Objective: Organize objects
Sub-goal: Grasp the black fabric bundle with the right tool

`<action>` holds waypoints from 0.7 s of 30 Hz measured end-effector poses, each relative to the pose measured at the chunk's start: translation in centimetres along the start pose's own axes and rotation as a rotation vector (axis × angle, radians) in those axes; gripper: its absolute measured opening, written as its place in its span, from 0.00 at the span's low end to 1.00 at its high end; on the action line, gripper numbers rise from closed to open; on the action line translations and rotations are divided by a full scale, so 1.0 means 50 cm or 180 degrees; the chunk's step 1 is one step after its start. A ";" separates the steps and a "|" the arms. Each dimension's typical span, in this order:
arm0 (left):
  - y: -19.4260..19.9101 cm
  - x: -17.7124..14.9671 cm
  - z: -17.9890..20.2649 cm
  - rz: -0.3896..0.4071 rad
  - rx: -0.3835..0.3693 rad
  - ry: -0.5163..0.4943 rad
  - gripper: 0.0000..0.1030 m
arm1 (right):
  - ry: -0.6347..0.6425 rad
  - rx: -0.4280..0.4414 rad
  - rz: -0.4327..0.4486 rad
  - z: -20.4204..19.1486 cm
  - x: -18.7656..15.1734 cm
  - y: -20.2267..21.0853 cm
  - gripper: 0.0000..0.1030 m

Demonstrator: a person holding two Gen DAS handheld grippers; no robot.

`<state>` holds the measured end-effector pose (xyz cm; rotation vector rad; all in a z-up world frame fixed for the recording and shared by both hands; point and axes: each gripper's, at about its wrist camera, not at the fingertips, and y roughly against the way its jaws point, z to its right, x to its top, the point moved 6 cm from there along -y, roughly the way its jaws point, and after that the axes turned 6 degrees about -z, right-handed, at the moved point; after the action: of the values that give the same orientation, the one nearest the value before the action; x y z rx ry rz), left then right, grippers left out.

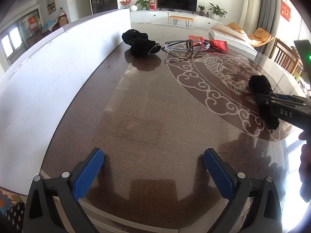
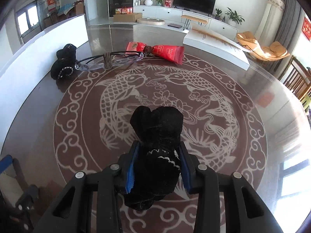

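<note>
In the left wrist view, the left gripper hangs over the dark glossy table, its blue pads spread wide apart with only bare tabletop between them. A white panel stands along the table's left edge. At the far end lie a black velvet pouch, a pair of clear-lens glasses just beside it, and a red snack packet touching the glasses' far right end. A white box sits behind the packet. At the right, the right gripper reaches in over the pale fish pattern on the tabletop, with a second black pouch bulging out past its tip.

In the right wrist view, the right gripper pinches the second black pouch: its blue pads press against both sides of the soft fabric, near a line of silver trim. The pouch's upper part stands out beyond the fingers, and its lower end hangs out behind them, over the middle of the fish pattern. Whether the pouch rests on the table or is lifted clear cannot be told. Farther off lie the first pouch at the left, the glasses running from it toward the red snack packet, and the white box at the right.
</note>
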<state>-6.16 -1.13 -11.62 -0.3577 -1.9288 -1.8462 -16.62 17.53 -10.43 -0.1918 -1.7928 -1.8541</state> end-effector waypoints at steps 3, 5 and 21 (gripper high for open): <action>0.000 0.000 0.000 0.0000 0.0001 -0.0001 1.00 | 0.0063 -0.0086 0.0080 0.019 -0.081 0.043 0.38; 0.001 0.000 0.000 0.0001 0.0001 0.0000 1.00 | 0.0061 -0.0141 0.0135 0.032 -0.126 0.065 0.38; 0.000 0.000 0.000 0.0015 0.0005 0.0004 1.00 | -0.0403 0.0011 0.0156 0.088 -0.194 0.076 0.88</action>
<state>-6.15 -1.14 -11.61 -0.3601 -1.9267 -1.8413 -7.88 24.65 -11.14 -0.3557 -1.8582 -1.8406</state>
